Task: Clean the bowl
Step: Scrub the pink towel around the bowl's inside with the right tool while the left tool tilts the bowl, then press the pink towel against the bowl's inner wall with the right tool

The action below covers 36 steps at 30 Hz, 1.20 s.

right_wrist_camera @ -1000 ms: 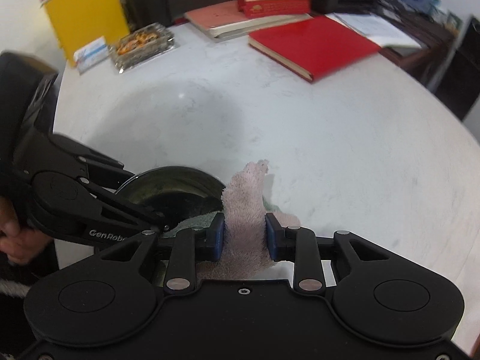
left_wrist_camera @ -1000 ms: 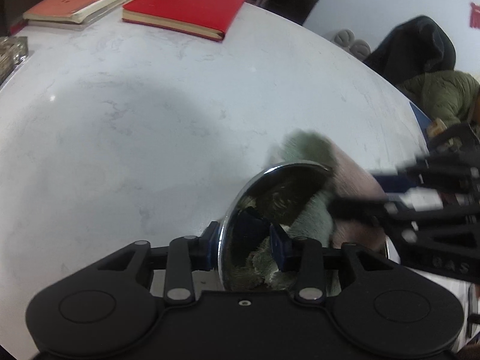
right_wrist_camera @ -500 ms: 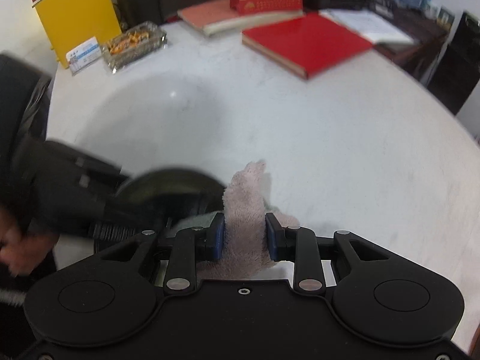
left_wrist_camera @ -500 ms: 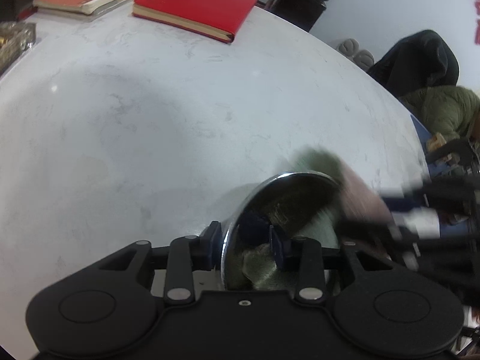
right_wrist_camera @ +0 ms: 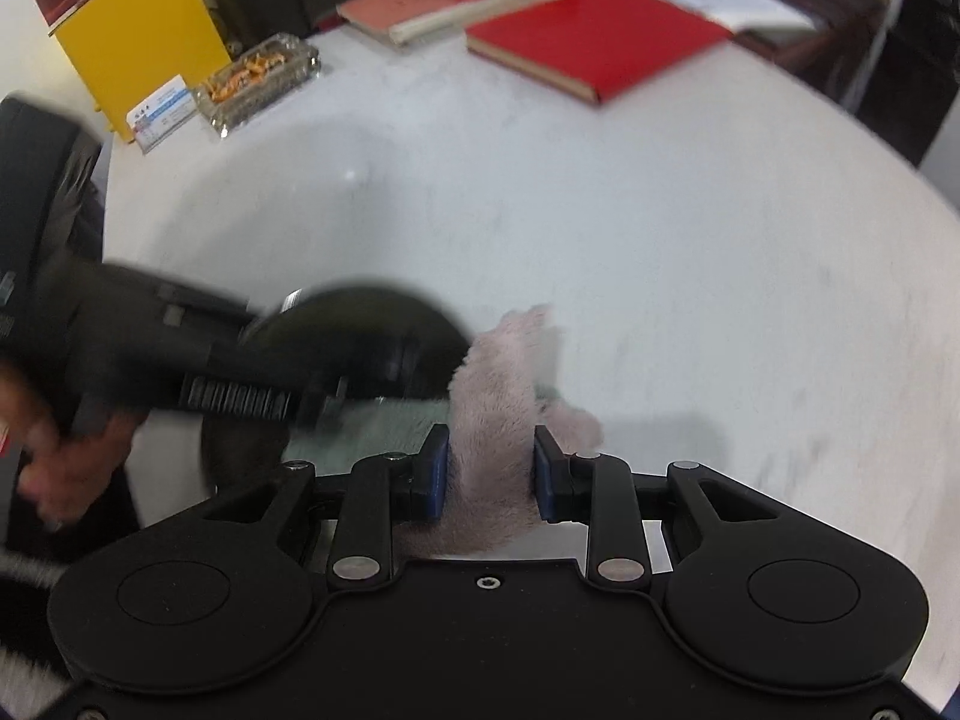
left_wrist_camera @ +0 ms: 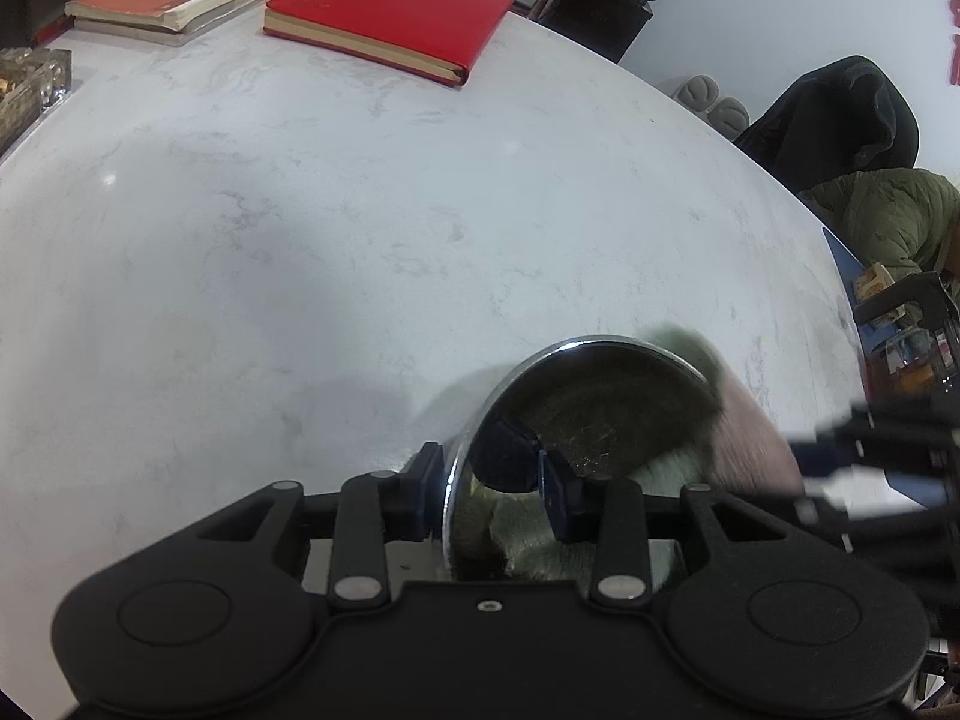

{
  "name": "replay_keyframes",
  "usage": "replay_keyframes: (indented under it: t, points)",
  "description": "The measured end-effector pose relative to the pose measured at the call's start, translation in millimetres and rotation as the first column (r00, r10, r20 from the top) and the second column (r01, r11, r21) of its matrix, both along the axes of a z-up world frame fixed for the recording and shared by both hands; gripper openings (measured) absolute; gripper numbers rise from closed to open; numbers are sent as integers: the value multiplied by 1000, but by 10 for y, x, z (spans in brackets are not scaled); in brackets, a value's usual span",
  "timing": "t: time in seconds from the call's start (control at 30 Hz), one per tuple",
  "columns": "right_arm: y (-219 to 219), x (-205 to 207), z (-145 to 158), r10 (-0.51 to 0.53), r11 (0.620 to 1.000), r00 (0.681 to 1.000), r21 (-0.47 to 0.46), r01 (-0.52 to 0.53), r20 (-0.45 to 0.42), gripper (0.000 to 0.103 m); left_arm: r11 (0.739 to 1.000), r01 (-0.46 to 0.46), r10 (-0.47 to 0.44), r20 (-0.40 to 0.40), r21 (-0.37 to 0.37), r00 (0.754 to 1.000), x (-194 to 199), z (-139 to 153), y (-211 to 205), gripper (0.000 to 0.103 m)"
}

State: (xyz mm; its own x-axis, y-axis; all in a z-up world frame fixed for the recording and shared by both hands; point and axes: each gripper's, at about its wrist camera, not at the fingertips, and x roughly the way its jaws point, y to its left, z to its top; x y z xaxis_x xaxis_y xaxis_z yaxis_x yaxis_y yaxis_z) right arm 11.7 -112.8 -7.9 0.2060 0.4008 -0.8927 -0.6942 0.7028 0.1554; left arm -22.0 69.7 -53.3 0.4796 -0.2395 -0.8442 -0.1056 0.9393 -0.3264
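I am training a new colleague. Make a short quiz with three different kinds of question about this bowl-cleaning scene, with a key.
1. True or false: the left claw grips the metal bowl by its rim.
2. What does the right claw hold? A) a sponge B) a pinkish cloth C) a red book
3. Fill in: the red book lies on the white marble ____.

Key
1. True; one finger is inside the bowl, the other outside.
2. B; the cloth is pinched between its pads.
3. Table.
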Motion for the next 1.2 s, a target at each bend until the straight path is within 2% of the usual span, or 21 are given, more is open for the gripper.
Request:
replay_keyframes:
  t: [0.07, 0.13, 0.27, 0.47, 0.7, 0.8, 0.97, 1.07, 1.2]
  points:
    - [67, -30, 32, 19, 999, 999, -26, -18, 32, 27, 1000, 9, -9, 1, 16, 1000, 9, 7, -25, 34]
    - [133, 53, 55, 18, 1000, 996, -15, -17, 85, 27, 999, 18, -18, 2, 32, 1000, 15, 12, -54, 35]
    - [193, 194, 44, 13, 1000, 995, 5, -13, 96, 27, 999, 16, -16, 1, 35, 1000, 41, 6, -57, 34]
    - [3, 17, 7, -8, 1000, 1000, 6, 8, 8, 27, 999, 13, -13, 1, 30, 1000, 49, 9, -50, 35]
    - [175, 255, -4, 12, 1000, 997, 23, -13, 71, 27, 999, 18, -17, -8, 46, 1000, 71, 20, -82, 34]
    - [140, 242, -10, 4, 1000, 998, 26, -6, 63, 27, 999, 11, -10, -10, 37, 1000, 75, 15, -66, 34]
    - [-89, 126, -42, -50, 996, 997, 66, 54, -56, 27, 1000, -3, 3, -12, 17, 1000, 79, 10, -44, 34]
    - [-88, 150, -55, -68, 995, 995, 75, 73, -69, 27, 1000, -1, 1, -11, 19, 1000, 70, 15, -51, 34]
    - [-24, 121, -56, -66, 996, 997, 55, 68, -40, 27, 1000, -3, 3, -7, 17, 1000, 52, 15, -45, 34]
